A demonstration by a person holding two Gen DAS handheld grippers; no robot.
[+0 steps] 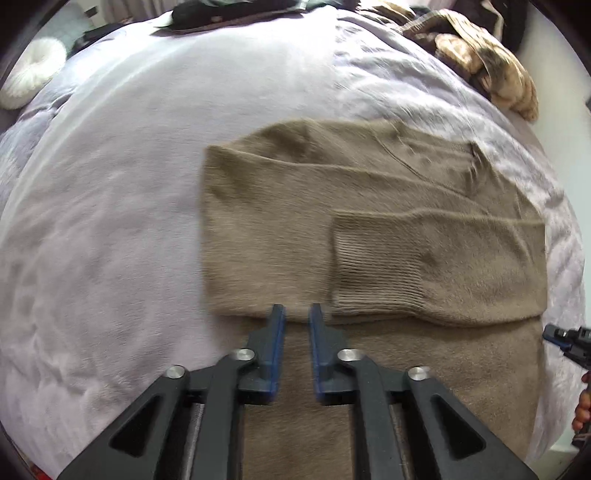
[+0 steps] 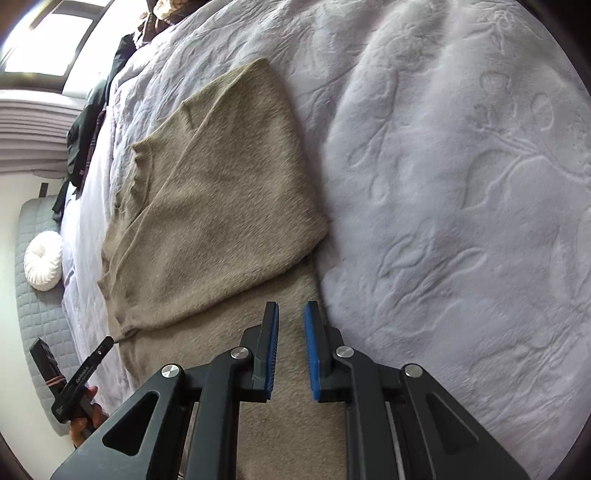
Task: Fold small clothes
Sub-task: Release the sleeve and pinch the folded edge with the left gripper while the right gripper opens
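Observation:
A tan fuzzy sweater lies on the lilac bedspread, sleeves folded across its body, the ribbed cuff on top. My left gripper is open and empty, hovering over the sweater's lower part just below the folded edge. In the right wrist view the same sweater lies ahead; my right gripper is open and empty above its lower part near the right edge. The left gripper also shows at the sweater's far side in the right wrist view; the right gripper shows at the right rim of the left wrist view.
A pile of brown and beige clothes and dark clothing lie at the bed's far end. A round white cushion rests on a grey quilted mat beside the bed. A window is behind.

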